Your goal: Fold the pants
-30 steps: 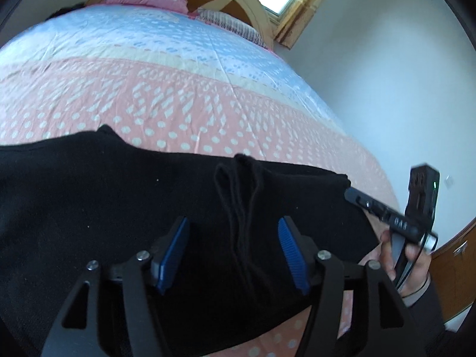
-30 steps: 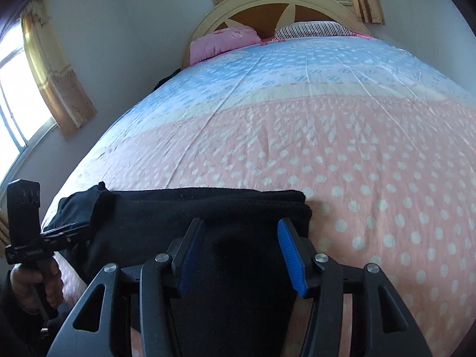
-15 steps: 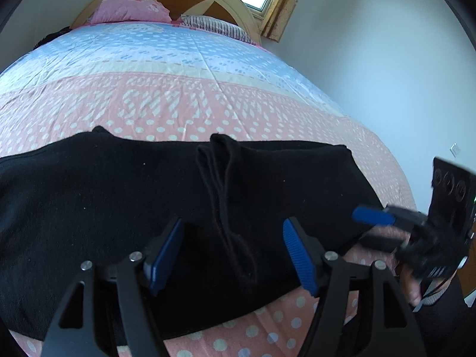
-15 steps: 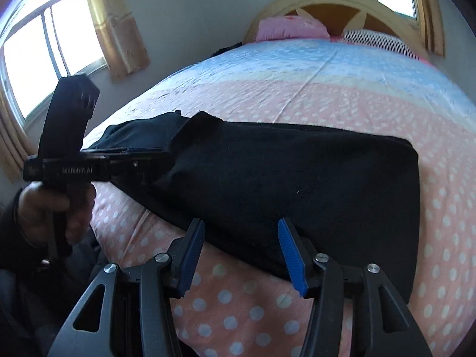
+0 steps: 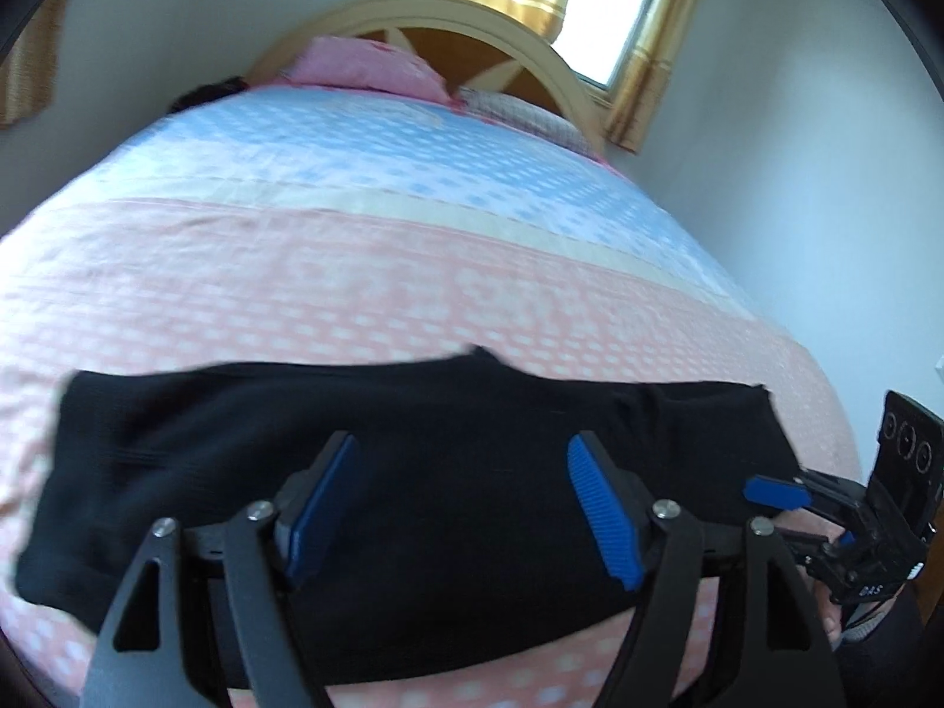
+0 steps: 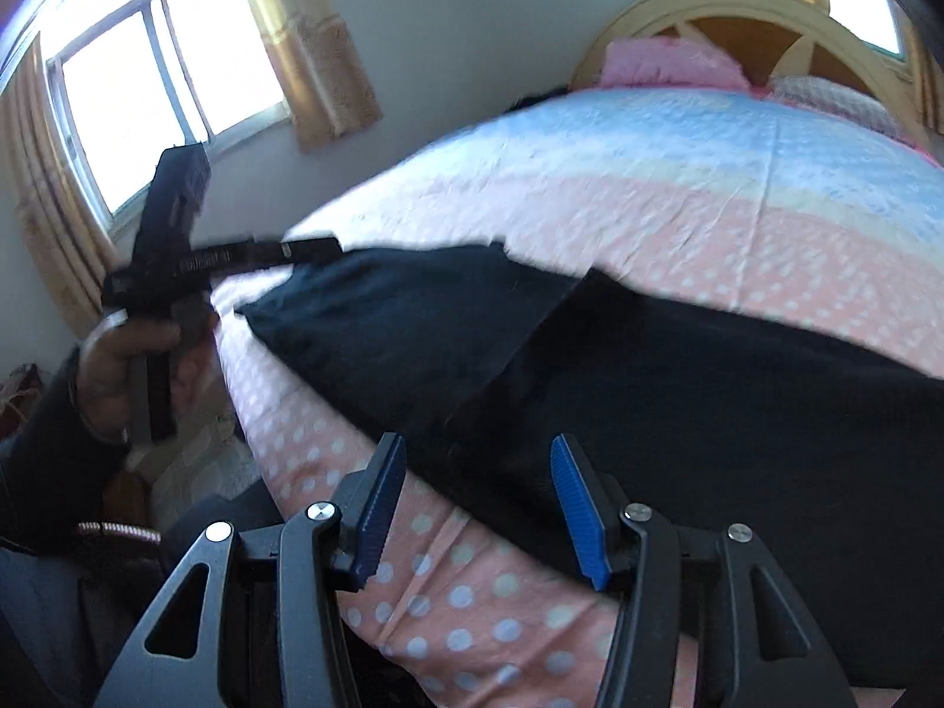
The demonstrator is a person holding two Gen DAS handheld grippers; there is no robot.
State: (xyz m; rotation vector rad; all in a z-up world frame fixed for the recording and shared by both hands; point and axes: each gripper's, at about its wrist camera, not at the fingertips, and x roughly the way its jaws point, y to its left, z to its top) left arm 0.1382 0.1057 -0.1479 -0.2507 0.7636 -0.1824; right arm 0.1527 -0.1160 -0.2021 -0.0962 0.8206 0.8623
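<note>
Black pants (image 5: pixel 236 460) lie flat across the near edge of the bed, folded lengthwise, and also show in the right wrist view (image 6: pixel 678 389). My left gripper (image 5: pixel 466 501) is open and empty, held just above the middle of the pants. My right gripper (image 6: pixel 478 501) is open and empty, over the bed's near edge by the pants' front hem. The right gripper shows in the left wrist view (image 5: pixel 826 507) at the pants' right end. The left gripper shows in the right wrist view (image 6: pixel 312 248) near the pants' far left end.
The bed has a pink and blue dotted cover (image 5: pixel 366 271). A pink pillow (image 5: pixel 366 68) and a striped pillow (image 5: pixel 519 115) lie at the wooden headboard (image 5: pixel 472 29). Windows with yellow curtains (image 6: pixel 307 41) and white walls surround the bed.
Both grippers have pulled back from the pants toward the bed's near edge and swung left. The pants lie flat where they were left. Both views are blurred by motion.
</note>
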